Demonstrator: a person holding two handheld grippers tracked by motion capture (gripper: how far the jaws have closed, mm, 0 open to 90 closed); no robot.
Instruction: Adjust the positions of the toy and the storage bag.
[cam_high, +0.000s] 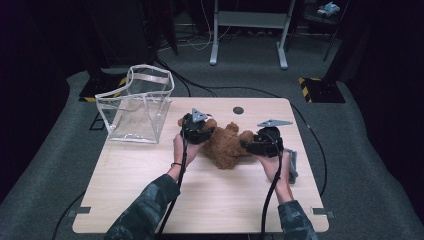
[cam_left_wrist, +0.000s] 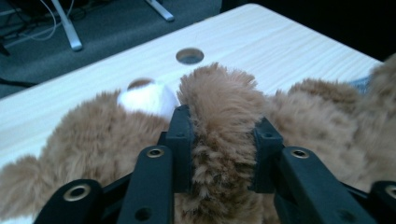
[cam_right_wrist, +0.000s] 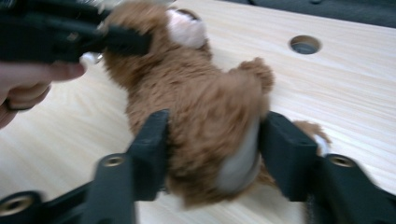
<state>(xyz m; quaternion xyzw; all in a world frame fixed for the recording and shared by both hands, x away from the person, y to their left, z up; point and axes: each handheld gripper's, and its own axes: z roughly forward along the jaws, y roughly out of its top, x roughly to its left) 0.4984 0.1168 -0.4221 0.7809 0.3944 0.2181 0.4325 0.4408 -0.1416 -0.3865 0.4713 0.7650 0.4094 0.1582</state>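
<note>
Brown teddy bear (cam_high: 226, 145) lies on the counter (cam_high: 150, 170), about mid-width, toward the far half; I've got a gripper on each end of it.

Left gripper (cam_high: 196, 129) is on the bear's left end in the high view; in the left gripper view its jaws are closed on a tuft of brown fur, pads pressing in from both sides; white muzzle patch (cam_left_wrist: 148, 99) sits just beyond the left jaw; a round hole in the counter (cam_left_wrist: 189, 56) shows farther off.

Right gripper (cam_high: 264, 141) is at the bear's right end; in the right gripper view a furry limb with a pale sole (cam_right_wrist: 240, 163) sits between the jaws; the left pad looks buried in fur, the right pad is at the sole's edge; frame is blurred, so I can't tell whether it's actually clamping.

Clear plastic bag (cam_high: 137, 105) stands upright at the counter's far left corner, mouth open, well apart from the bear; a grey cloth (cam_high: 292, 165) lies just beside my right hand (cam_high: 276, 167), near the right edge; left hand (cam_high: 184, 150) is under the left gripper; cables trail from both grippers back toward me.
</note>
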